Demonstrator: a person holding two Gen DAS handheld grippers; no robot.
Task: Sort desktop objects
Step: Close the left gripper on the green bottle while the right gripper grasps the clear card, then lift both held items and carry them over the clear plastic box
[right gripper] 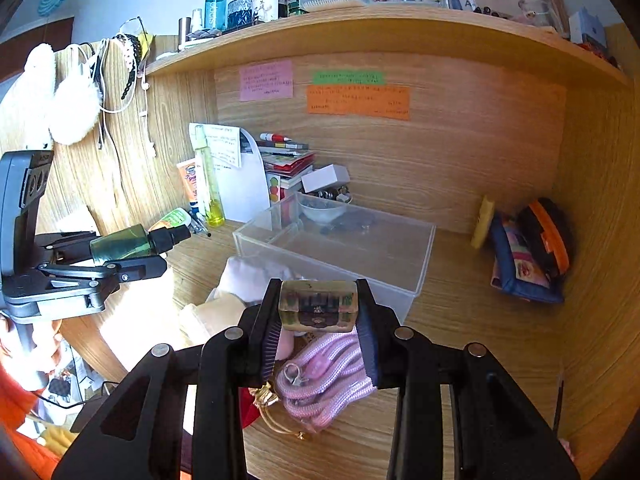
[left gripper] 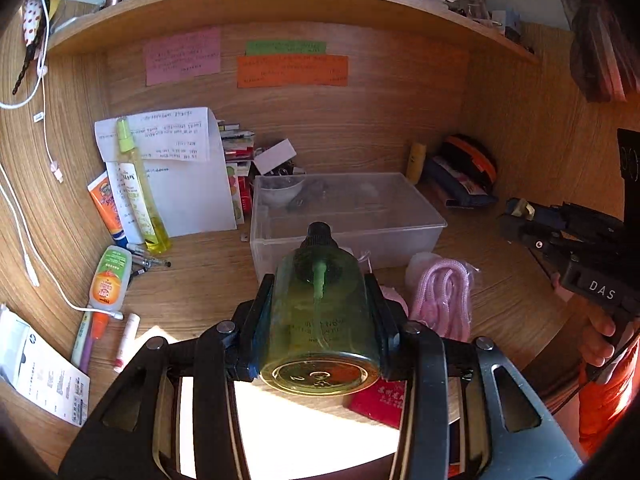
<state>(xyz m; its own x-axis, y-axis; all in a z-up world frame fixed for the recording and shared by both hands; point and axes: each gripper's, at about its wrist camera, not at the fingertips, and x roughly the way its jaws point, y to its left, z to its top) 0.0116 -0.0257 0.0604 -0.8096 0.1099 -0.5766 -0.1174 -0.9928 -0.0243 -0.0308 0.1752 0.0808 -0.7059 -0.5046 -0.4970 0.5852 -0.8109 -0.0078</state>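
My left gripper (left gripper: 320, 320) is shut on a green pump bottle (left gripper: 322, 312) with a black cap, held level above the desk, cap pointing at the clear plastic box (left gripper: 348, 236). In the right wrist view the same bottle (right gripper: 124, 244) shows at the left. My right gripper (right gripper: 318, 312) is shut on a small square clear block (right gripper: 318, 304) with a dark pattern, held just in front of the clear box (right gripper: 404, 284). A pink coiled cord (right gripper: 328, 376) lies on the desk under the right gripper; it also shows in the left wrist view (left gripper: 444, 296).
Tubes and a tall yellow spray bottle (left gripper: 138, 188) lean at the back left with papers. A small bowl (right gripper: 322, 210) sits in the box. A pouch and orange-black case (right gripper: 540, 248) stand at the right wall. A red booklet (left gripper: 378, 402) and pens lie near the front.
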